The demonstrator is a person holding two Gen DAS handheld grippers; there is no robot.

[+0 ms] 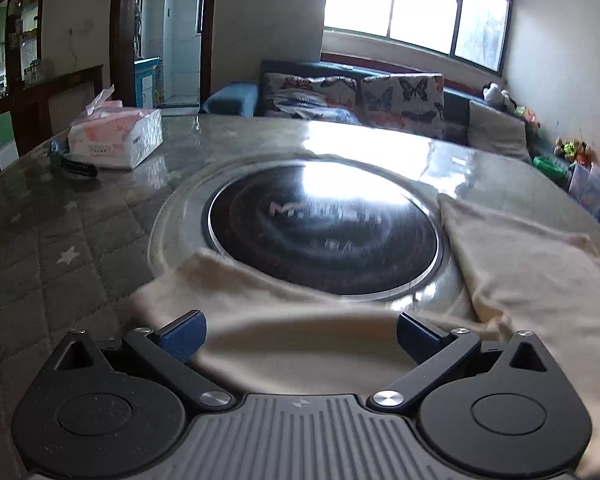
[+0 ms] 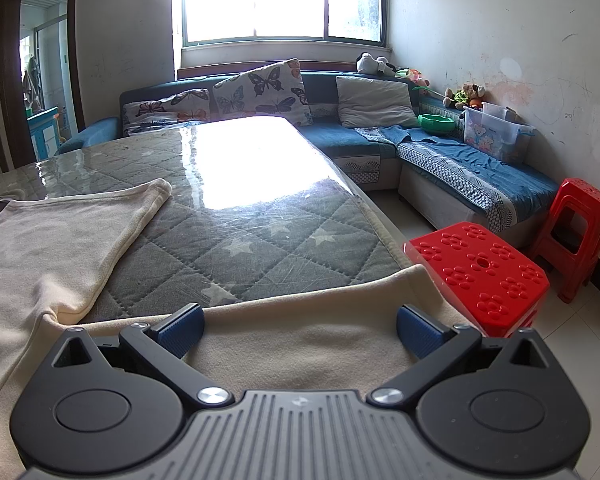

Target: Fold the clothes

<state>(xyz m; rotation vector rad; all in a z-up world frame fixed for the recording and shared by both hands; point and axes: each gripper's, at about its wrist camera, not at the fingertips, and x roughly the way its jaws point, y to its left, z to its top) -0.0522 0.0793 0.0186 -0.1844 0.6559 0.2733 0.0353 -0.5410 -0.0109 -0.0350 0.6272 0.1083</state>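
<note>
I have both tools spread wide, holding nothing; the left tool (image 1: 300, 334) hangs just above a rounded fold of the cream garment (image 1: 532, 276), and the right tool (image 2: 300, 332) sits over another stretch of the same cloth (image 2: 52, 248) at the counter's near right corner. The garment lies flat on the counter (image 2: 284, 240), directly beneath and ahead of both tools; two long panels, sleeves or legs I cannot tell, run away from me towards the window, so its long axis points forward, with a gap of bare counter between them. The hem crossing under the right tool looks the nearer edge to pinch; the left has the softer bulge of fabric between its pads. The cloth is matte, fleecy, soft-edged; the counter is grey quilting with pale stars under glossy scratched plastic; a black glass hob (image 1: 324, 236) ringed in metal is set into it, partly overlapped by the garment.
</note>
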